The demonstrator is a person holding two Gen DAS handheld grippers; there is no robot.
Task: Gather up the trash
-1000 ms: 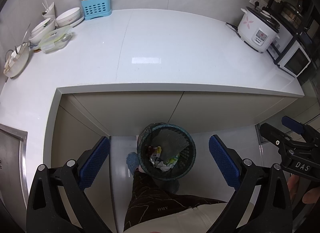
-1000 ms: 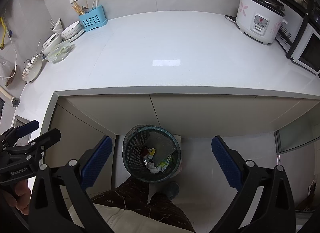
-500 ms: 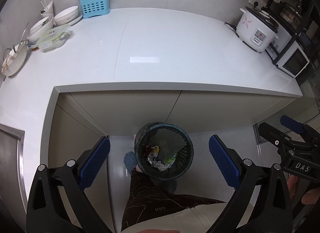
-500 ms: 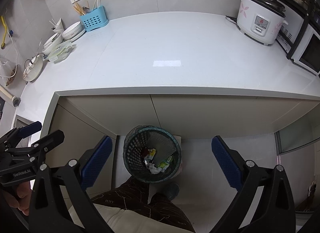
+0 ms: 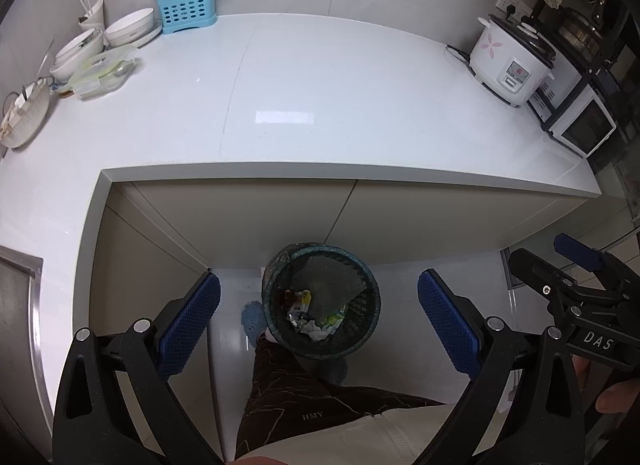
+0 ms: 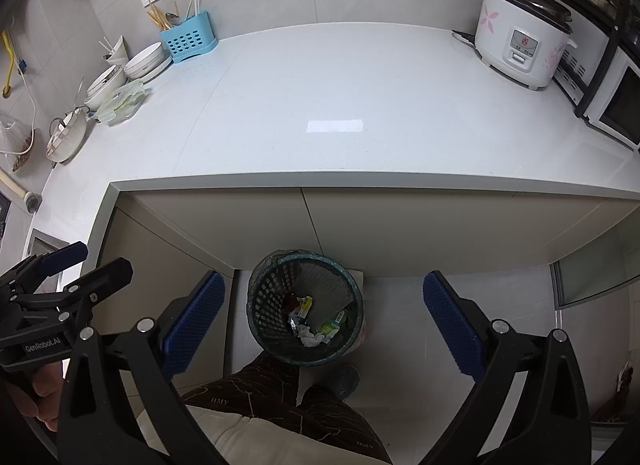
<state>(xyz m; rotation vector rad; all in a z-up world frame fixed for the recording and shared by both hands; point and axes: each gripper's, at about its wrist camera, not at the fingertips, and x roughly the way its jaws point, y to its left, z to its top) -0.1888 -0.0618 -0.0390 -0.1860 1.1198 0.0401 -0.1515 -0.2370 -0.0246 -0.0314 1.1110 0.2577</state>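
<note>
Both tools idle: left gripper [image 5: 319, 317] and right gripper [image 6: 323, 321] have their blue pads spread wide, nothing between them, both held above the floor and looking down at the dark mesh waste basket with a thin liner [image 6: 305, 311], which stands on the pale floor under the edge of the white stone countertop [image 5: 320, 97], just in front of the person's dark trouser leg [image 5: 296, 393]. Crumpled wrappers and paper trash [image 6: 314, 321] already sit in the basket; I can't see any loose trash on the counter. Risks, as I read it: the basket is right at the person's feet, so a step could tip it; a downward reach could snag the loose liner rim. Versus the frame a second ago: nearly identical, only a slight view drift, the basket a touch left in the left wrist view; pads spread the same.
</note>
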